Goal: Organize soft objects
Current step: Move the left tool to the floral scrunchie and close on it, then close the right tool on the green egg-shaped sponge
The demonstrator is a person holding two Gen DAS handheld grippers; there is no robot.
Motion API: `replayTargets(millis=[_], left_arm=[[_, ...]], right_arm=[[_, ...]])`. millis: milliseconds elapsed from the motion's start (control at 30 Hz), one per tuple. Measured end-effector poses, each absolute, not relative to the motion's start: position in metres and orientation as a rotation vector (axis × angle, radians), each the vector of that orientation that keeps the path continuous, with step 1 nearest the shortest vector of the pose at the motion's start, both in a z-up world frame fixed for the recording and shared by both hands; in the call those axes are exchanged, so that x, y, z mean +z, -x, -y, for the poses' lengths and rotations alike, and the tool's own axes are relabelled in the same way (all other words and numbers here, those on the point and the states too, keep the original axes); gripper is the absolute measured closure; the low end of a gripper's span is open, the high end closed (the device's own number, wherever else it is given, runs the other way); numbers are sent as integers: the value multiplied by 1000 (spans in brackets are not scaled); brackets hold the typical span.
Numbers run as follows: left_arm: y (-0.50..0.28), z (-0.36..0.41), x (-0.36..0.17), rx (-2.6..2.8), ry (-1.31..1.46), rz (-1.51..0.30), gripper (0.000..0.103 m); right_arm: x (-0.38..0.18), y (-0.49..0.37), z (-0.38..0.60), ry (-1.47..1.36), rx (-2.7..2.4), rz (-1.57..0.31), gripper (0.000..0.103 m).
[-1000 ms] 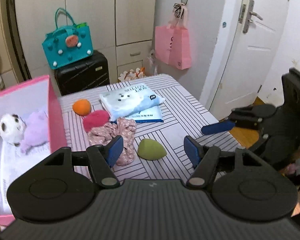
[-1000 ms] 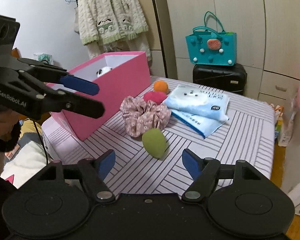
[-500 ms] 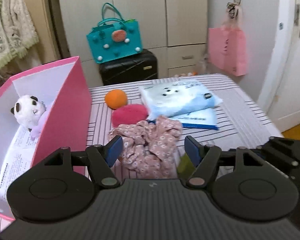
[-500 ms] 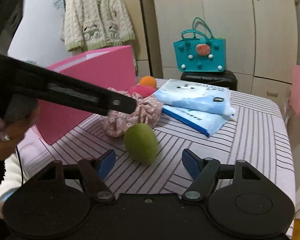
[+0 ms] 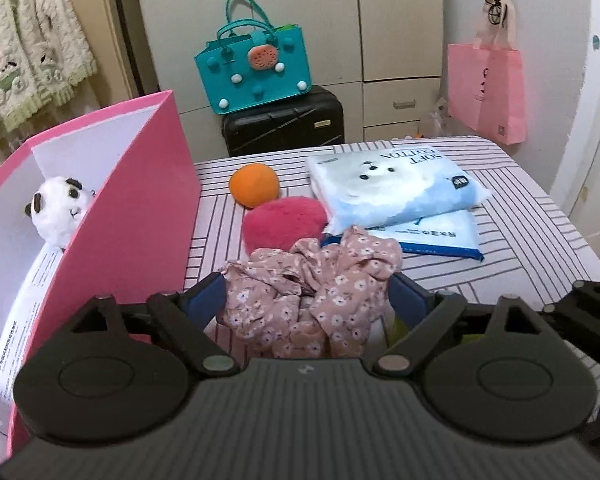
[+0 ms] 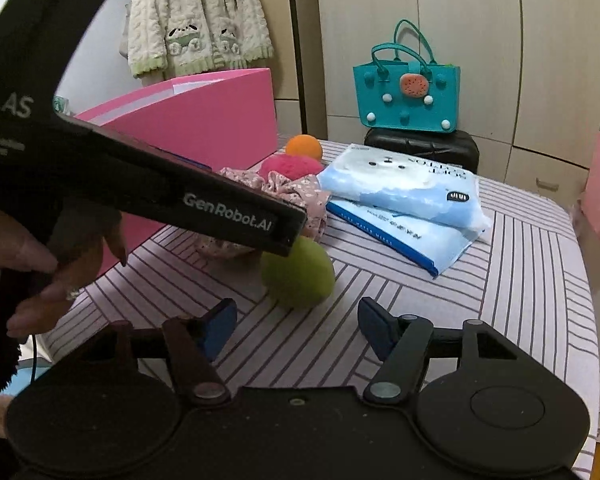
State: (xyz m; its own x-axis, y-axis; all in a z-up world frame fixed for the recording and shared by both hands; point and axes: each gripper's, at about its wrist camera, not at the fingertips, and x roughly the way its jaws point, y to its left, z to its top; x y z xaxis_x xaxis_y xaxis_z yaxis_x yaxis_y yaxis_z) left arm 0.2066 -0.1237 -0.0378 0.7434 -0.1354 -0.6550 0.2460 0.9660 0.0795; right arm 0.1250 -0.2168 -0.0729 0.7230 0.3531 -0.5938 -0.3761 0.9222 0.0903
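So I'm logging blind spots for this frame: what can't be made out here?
- Green sponge: top hidden by the left gripper's body in the right wrist view.
- Scrunchie: near edge hidden behind the left gripper.
- Pink box: floor mostly hidden by its wall; only the panda shows.

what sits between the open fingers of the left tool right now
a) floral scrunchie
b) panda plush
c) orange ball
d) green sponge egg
a: the left tool is open with the floral scrunchie bunched between its blue pads, not yet squeezed.
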Motion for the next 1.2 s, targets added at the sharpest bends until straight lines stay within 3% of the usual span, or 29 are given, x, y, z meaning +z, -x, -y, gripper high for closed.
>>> replayTargets(millis=[67, 133, 233, 300, 400, 633, 867, 967, 1033, 1200], left_arm=[[-208, 120, -39, -229, -129, -715, 18], [-210, 114, -40, -253, -79, -745, 44], [-212, 110, -42, -272, -36, -778, 74], [-213, 107, -45, -283, -16, -793, 82], [-212, 105, -47, -293, 7, -792, 85], [-210, 107, -46, -341, 58, -829, 86], [-208, 111, -46, -324, 16, -816, 85], [-209, 113, -47, -318, 6, -816, 72], [-212, 114, -49, -321, 3, -833, 47], [-214, 119, -53, -341, -12, -828, 40]], right_arm=[[-73, -128, 215, 33, 398, -649, 37], [-73, -130, 215, 22, 391, -653, 41], [-74, -133, 217, 9, 384, -655, 49], [-74, -133, 218, -5, 383, -653, 57], [-74, -131, 217, -4, 408, -648, 57], [-72, -131, 210, 48, 410, -632, 56], [-71, -131, 222, -10, 384, -647, 61], [-71, -132, 226, -24, 372, -655, 61], [-71, -132, 226, -16, 361, -656, 60], [-71, -133, 231, -28, 344, -658, 60]])
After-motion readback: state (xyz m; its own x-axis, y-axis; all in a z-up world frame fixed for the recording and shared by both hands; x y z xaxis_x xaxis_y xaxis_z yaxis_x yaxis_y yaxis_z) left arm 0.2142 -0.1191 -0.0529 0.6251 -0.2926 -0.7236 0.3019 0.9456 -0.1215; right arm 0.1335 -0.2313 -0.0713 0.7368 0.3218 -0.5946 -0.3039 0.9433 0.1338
